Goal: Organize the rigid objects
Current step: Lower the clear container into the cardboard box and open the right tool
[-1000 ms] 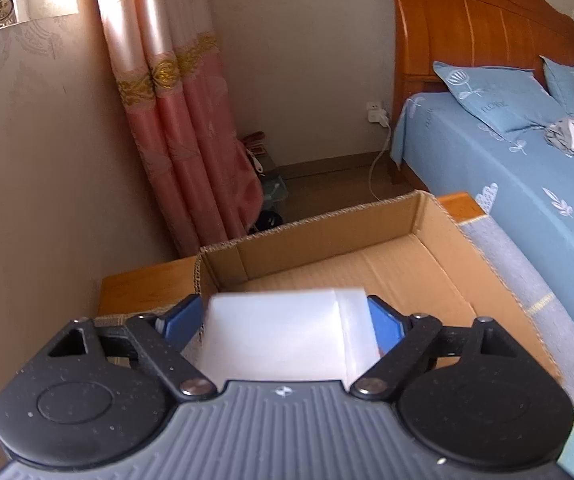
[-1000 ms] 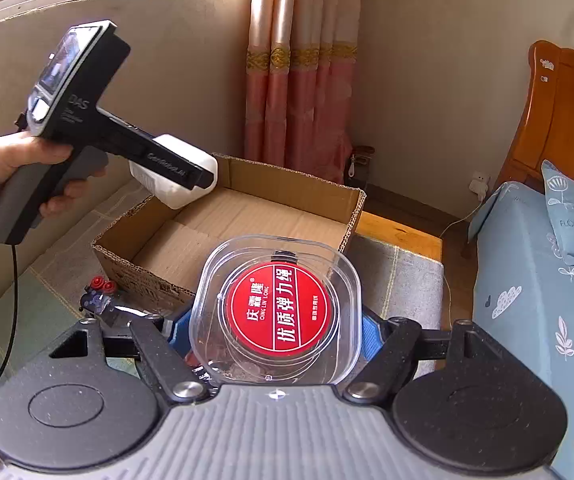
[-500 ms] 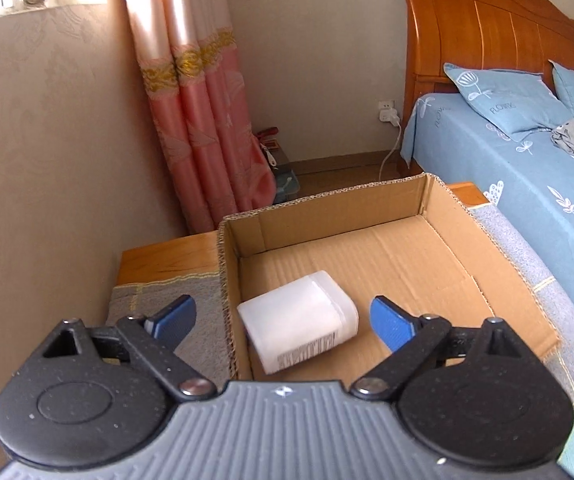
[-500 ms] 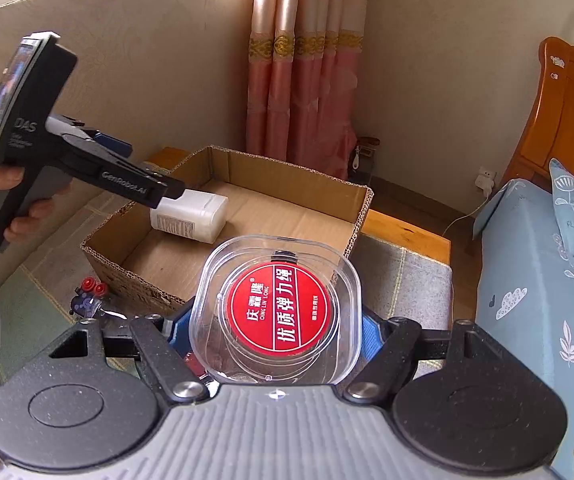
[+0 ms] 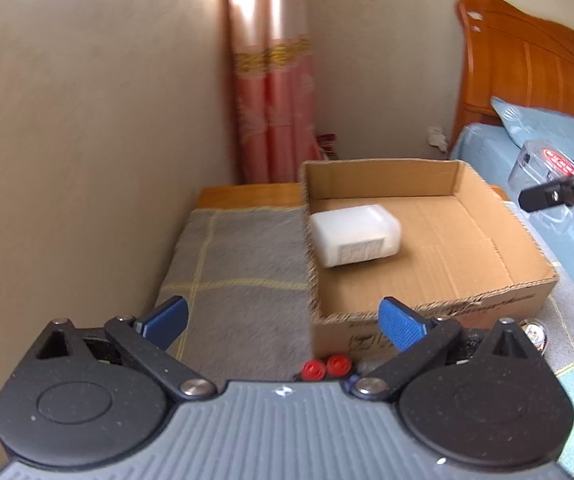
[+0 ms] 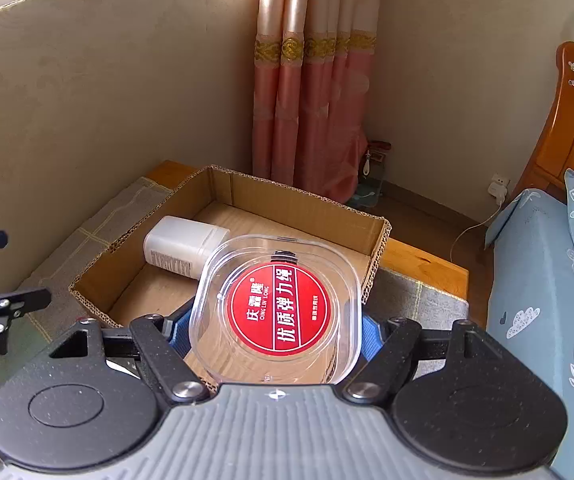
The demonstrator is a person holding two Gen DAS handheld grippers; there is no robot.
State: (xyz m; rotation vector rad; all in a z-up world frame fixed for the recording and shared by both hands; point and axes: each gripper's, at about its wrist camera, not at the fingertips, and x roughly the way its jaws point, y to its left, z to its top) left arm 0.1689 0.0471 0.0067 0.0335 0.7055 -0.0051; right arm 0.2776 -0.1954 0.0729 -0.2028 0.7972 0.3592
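Observation:
A white plastic bottle lies on its side in the open cardboard box, near its left wall. My left gripper hangs back from the box's near left corner, its jaws opening wide with nothing between them. It also shows at the left edge of the right wrist view. My right gripper is shut on a clear plastic case with a round red label, held over the box's near edge. The left wrist view shows that case at far right.
The box rests on a grey checked blanket beside a beige wall. A small item with two red caps lies by the box's near wall, and a round item near its right corner. A pink curtain hangs behind; a blue-sheeted bed lies right.
My left gripper let go of the white bottle, which now lies in the box, and drew back with its jaws spreading. My right gripper carried the clear case closer over the box.

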